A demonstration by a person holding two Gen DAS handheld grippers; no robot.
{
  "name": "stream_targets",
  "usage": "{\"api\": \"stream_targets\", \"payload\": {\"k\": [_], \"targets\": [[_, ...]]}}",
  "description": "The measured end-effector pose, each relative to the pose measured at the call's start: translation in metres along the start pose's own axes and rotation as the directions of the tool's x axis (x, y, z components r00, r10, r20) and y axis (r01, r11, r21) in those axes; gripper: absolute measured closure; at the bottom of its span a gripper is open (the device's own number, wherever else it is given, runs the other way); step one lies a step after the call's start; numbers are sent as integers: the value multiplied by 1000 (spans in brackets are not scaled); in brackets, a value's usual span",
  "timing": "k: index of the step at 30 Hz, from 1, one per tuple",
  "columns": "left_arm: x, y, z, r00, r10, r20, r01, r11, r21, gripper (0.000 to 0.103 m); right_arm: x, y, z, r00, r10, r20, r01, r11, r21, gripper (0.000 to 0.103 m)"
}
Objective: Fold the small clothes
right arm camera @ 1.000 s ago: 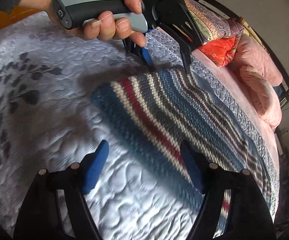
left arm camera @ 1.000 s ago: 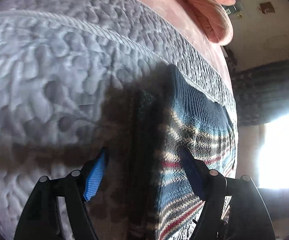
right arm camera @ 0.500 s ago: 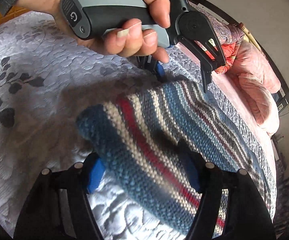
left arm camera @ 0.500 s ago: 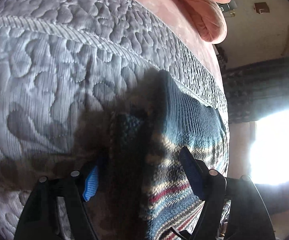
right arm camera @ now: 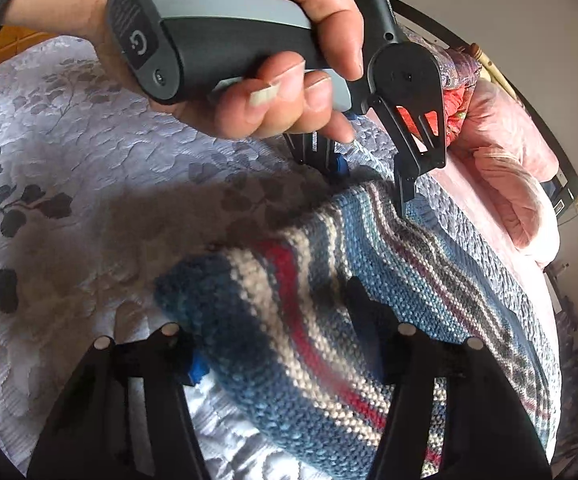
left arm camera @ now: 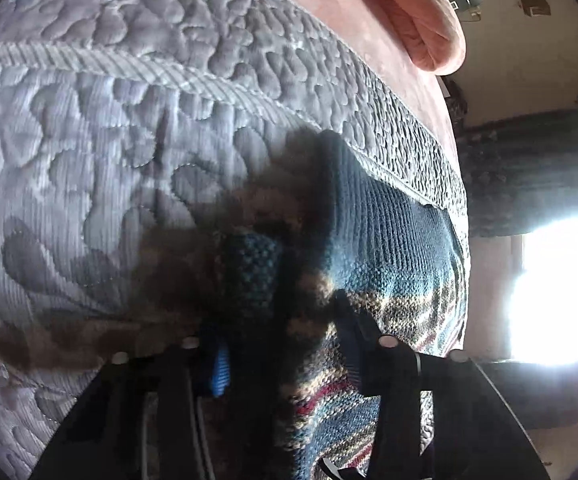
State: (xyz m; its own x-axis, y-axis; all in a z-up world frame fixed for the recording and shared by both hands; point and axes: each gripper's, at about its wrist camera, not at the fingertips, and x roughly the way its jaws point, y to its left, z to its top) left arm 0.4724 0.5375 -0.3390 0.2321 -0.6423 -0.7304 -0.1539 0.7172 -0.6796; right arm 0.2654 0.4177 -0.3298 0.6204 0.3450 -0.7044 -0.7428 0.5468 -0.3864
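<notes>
A striped knit garment [left arm camera: 389, 248] in blue, cream and red lies on the quilted grey bedspread [left arm camera: 109, 140]. My left gripper [left arm camera: 285, 354] has its fingers drawn in on a bunched edge of the knit. In the right wrist view the same garment [right arm camera: 429, 280] runs from the near corner to the far right. My right gripper [right arm camera: 281, 340] stands open, straddling its near blue corner, with the knit between the fingers. The left gripper [right arm camera: 369, 184] pinches the far edge there, and a hand [right arm camera: 289, 92] squeezes its handle.
A pink pillow [right arm camera: 509, 184] and a red patterned cloth [right arm camera: 455, 108] lie at the head of the bed, beyond the garment. The pink pillow [left arm camera: 421, 12] also shows top right in the left wrist view. A bright window [left arm camera: 561, 288] glares at the right.
Both grippers have moved in onto the garment's edges. The left fingers have drawn together on the knit. The right fingers have narrowed only slightly around the near corner.
</notes>
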Motion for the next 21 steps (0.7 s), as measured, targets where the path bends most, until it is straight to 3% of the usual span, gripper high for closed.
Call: {"api": "stream_targets", "payload": {"k": [5, 8, 21], "targets": [[-2, -7, 1, 1000, 8, -5, -8, 1000, -6, 73, -4, -4, 3, 1000, 23, 3, -24, 999, 34, 67], [-7, -13, 1, 1000, 24, -7, -24, 1000, -2, 78, -9, -11, 6, 999, 37, 7, -38, 997, 62, 73], [-35, -65, 10, 996, 85, 12, -85, 996, 15, 82, -55, -59, 19, 995, 51, 82, -67, 978, 198, 80]]}}
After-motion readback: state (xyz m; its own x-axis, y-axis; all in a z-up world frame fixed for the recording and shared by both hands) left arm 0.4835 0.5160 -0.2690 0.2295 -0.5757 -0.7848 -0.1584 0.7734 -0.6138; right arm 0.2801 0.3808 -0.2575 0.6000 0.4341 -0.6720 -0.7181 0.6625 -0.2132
